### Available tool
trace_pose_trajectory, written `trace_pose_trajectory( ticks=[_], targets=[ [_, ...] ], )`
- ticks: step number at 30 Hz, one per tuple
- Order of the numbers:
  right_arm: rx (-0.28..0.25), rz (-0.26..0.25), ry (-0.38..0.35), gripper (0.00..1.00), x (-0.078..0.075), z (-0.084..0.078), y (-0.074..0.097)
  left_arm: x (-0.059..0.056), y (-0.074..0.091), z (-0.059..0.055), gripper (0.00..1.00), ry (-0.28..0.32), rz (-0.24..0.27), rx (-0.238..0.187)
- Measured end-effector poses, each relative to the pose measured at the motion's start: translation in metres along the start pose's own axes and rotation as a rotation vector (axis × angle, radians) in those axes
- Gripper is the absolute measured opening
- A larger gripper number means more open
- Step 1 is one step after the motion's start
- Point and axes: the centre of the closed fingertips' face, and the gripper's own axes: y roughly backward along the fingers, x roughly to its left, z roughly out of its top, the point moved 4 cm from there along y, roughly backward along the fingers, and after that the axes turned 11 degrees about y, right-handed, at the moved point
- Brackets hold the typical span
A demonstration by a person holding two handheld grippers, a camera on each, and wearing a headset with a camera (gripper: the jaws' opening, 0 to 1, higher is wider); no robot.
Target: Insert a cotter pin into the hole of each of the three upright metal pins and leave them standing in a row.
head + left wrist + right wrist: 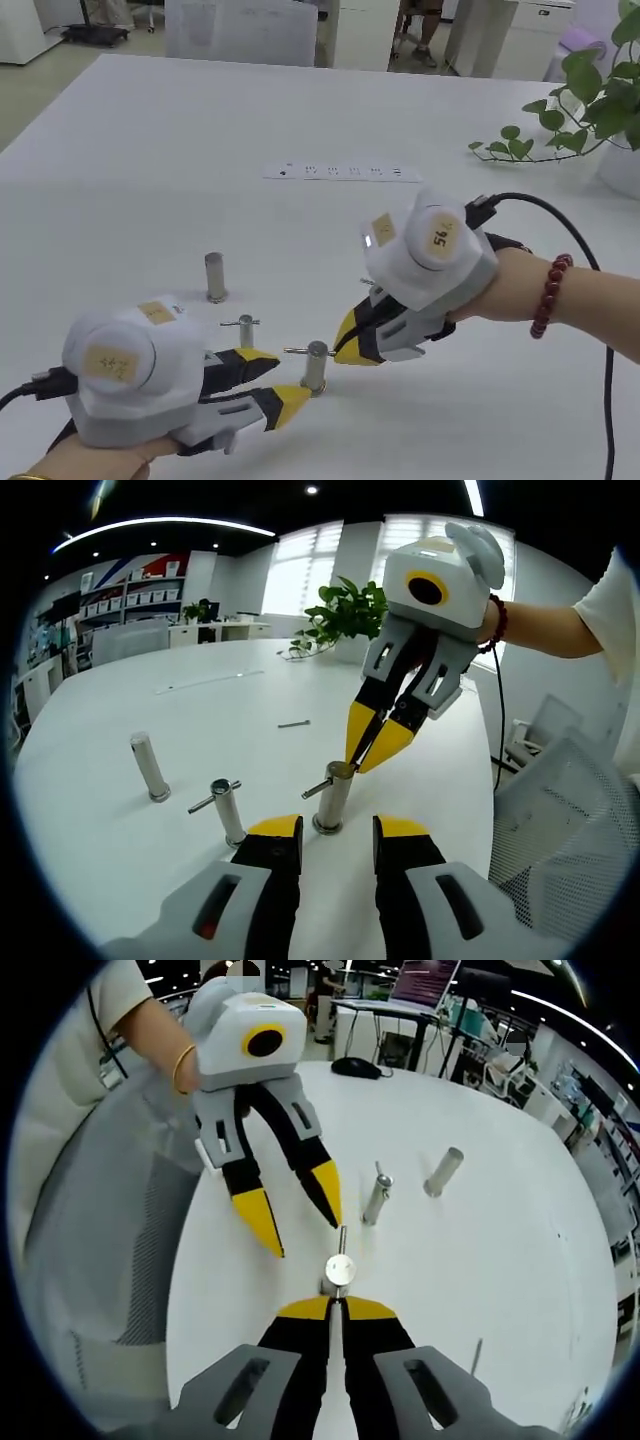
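- Left gripper (290,378): held low at the near edge of the white table (150,150); jaws spread, nothing between them, tips just short of the nearest metal pin (316,366).
- Right gripper (345,355): came in from the opposite side; jaws pressed together on the end of a cotter pin (297,351).
- That cotter pin: lay level through the hole near the top of the nearest metal pin, its free end sticking out on the far side.
- Middle metal pin (245,335): upright, with a second cotter pin (240,322) crossing its top.
- Far metal pin (215,275): upright, hole bare.
- The three pins stood in a slanting row, well apart from one another.
- Spare cotter pin (293,723): lay loose on the table beyond the row.
- Power strip (345,172) and potted plant (590,100): farther back.
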Motion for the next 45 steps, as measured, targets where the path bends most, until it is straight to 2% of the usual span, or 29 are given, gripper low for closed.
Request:
trace_pose_trajectory(
  ticks=[12, 18, 25, 38, 45],
  targets=[
    [-0.003, 0.0, 0.001, 0.06, 0.0, 0.0, -0.002, -0.007, 0.01, 0.005, 0.28, -0.01, -0.001, -0.021],
    [-0.015, -0.008, -0.026, 0.13, -0.001, 0.002, -0.001, -0.009, 0.013, 0.007, 0.29, -0.018, -0.002, -0.025],
    [-0.099, -0.027, -0.113, 0.18, -0.006, 0.009, 0.0, -0.01, 0.023, 0.012, 0.31, -0.026, 0.006, -0.056],
    [-0.142, -0.038, -0.171, 0.18, -0.005, 0.01, -0.009, -0.007, 0.033, 0.014, 0.37, -0.034, 0.042, -0.077],
    [-0.154, -0.046, -0.172, 0.18, -0.005, 0.01, -0.013, -0.005, 0.037, 0.013, 0.39, -0.026, 0.057, -0.082]
  ],
)
